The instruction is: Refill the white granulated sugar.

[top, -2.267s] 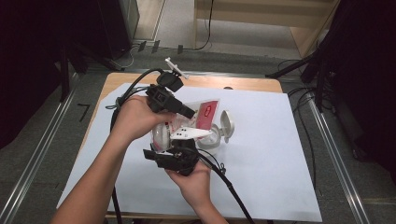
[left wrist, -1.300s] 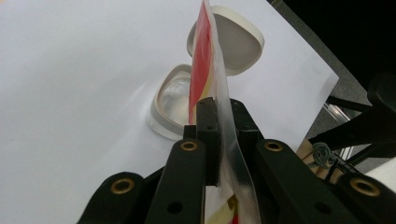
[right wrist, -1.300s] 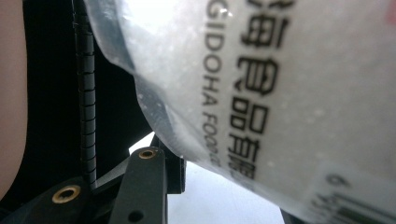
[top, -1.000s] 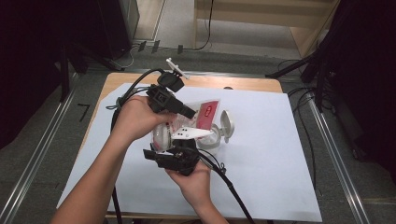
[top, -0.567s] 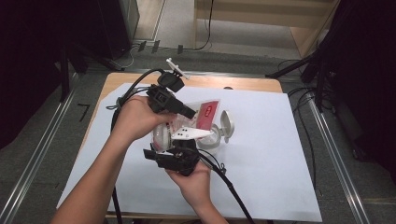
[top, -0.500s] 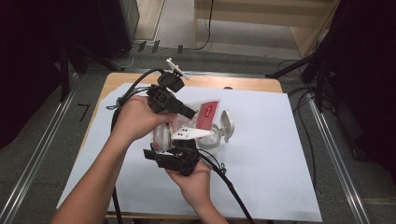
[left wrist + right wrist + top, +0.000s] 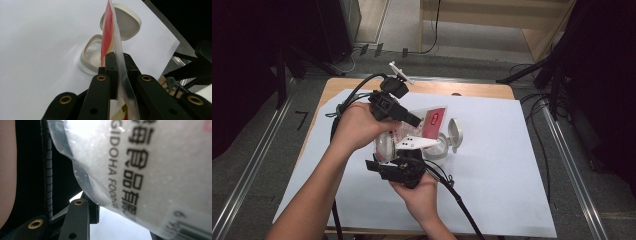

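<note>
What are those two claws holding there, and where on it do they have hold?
Both hold one plastic pouch of white granules. The left claw is shut on its flat edge; the right claw grips the bulging lower part, above the open jar.

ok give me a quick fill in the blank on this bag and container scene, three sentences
1. The left gripper is shut on the ____ edge of the plastic bag.
2. The container on the white sheet has its hinged lid ____.
3. The print on the bag's upper part is mostly ____ in colour.

Missing words: thin; open; red
</note>
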`<state>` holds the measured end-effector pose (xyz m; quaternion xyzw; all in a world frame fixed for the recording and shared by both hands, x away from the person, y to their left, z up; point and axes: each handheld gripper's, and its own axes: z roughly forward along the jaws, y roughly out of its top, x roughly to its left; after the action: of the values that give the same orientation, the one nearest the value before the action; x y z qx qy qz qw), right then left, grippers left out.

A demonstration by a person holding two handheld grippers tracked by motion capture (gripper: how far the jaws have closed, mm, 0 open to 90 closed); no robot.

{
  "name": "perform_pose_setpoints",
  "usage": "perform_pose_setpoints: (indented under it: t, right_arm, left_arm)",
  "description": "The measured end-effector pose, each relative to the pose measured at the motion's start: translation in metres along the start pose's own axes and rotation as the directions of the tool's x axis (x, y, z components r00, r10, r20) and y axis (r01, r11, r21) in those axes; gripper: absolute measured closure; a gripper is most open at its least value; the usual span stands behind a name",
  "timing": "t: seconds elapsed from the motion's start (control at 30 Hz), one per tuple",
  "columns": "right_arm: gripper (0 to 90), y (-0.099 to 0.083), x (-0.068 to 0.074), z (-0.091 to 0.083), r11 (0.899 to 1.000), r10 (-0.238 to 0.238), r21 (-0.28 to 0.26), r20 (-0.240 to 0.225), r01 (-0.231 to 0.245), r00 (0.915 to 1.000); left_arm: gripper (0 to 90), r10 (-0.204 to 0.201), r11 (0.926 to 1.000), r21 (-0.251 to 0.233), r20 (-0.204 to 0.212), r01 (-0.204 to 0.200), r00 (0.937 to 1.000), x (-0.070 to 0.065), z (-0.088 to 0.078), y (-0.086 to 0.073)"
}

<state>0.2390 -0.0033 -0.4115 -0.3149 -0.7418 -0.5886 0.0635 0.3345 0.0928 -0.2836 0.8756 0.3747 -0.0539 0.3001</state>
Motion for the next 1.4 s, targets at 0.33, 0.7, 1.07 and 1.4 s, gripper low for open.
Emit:
perform_pose_setpoints:
  t: [0.33, 0.7, 1.07, 1.4]
  right_arm:
    - [64.0, 0.0017, -0.0004, -0.0009, 1.000, 0.012, 0.006, -0.004, -0.012, 0.9999]
    - [63.8, 0.0038, 0.0009, 0.0006, 1.000, 0.010, 0.018, 0.007, -0.010, 0.9999]
    - [61.7, 0.0054, 0.0026, 0.0025, 1.000, -0.015, 0.017, 0.018, 0.015, 0.9997]
    - [63.7, 0.0084, -0.0006, 0.0024, 1.000, -0.007, 0.004, 0.022, 0.007, 0.9997]
  left_arm:
    - [86.2, -0.021, 0.9997, 0.009, 0.026, 0.021, 0.9994, 0.0075, 0.0002, 0.0017]
    - [86.2, -0.026, 0.9996, 0.008, 0.025, 0.026, 0.9993, 0.0085, 0.0001, 0.0022]
    - [86.2, -0.030, 0.9995, 0.009, 0.021, 0.030, 0.9993, 0.0108, 0.0005, 0.0044]
    - [86.1, -0.020, 0.9998, 0.005, -0.005, 0.020, 0.9998, 0.0069, 0.0006, 0.0087]
